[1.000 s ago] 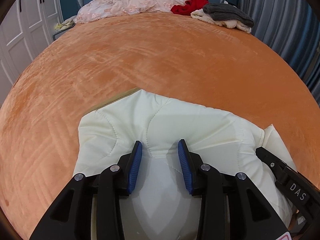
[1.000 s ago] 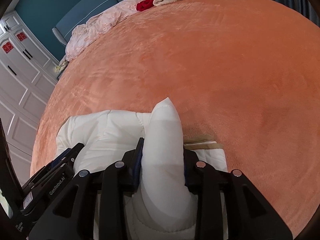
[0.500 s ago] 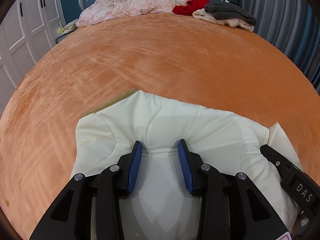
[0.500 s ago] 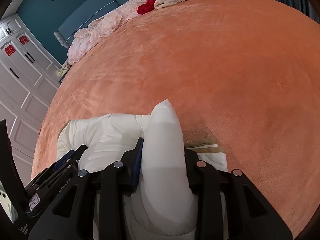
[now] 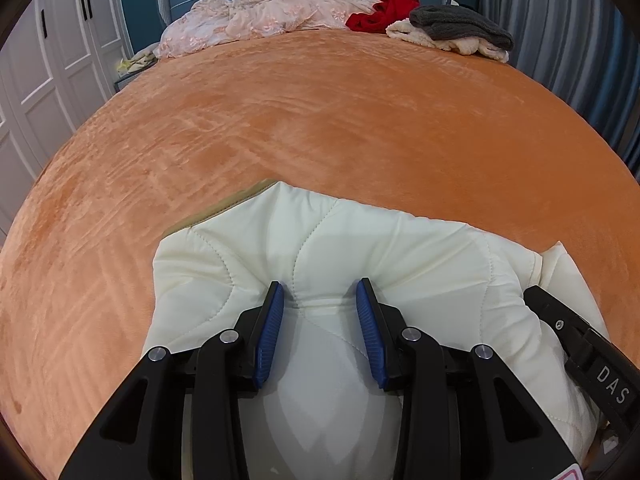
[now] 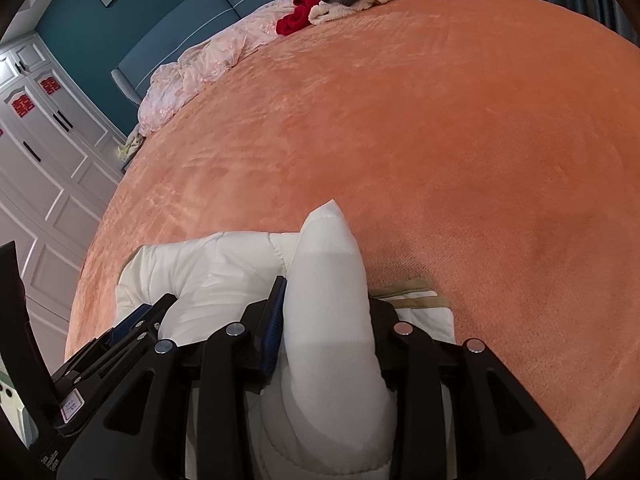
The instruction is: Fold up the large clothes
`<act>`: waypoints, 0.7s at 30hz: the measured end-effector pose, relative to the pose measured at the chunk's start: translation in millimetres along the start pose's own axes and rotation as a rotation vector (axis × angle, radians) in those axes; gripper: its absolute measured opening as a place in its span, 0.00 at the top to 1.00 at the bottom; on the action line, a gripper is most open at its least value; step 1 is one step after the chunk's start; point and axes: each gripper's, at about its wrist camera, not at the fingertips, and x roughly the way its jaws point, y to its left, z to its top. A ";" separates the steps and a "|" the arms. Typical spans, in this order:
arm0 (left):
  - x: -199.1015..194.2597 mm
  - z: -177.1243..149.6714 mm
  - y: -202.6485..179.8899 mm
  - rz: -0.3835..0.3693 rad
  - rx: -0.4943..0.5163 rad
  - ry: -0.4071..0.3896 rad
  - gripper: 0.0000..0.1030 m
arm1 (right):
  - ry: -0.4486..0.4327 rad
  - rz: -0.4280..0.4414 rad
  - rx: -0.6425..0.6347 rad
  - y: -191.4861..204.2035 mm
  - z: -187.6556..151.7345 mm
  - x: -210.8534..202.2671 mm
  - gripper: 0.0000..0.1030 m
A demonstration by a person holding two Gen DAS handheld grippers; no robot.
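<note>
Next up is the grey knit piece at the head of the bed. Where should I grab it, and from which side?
Take the grey knit garment by its thick rolled near edge, coming in from the open orange bedspread side. It lies draped on top of a cream fleece garment, so a shallow pinch high on the fold should probably lift it alone. The curtain crowds the other side.

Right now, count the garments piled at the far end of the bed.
4 visible: a pink floral garment on the left, a red one beside it, then a grey one lying on a cream one. More may be hidden underneath.
</note>
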 end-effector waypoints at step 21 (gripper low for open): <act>-115.8 -72.8 32.5 -0.068 -0.032 0.063 0.49 | 0.149 -0.094 -0.189 22.4 -63.3 -118.5 0.94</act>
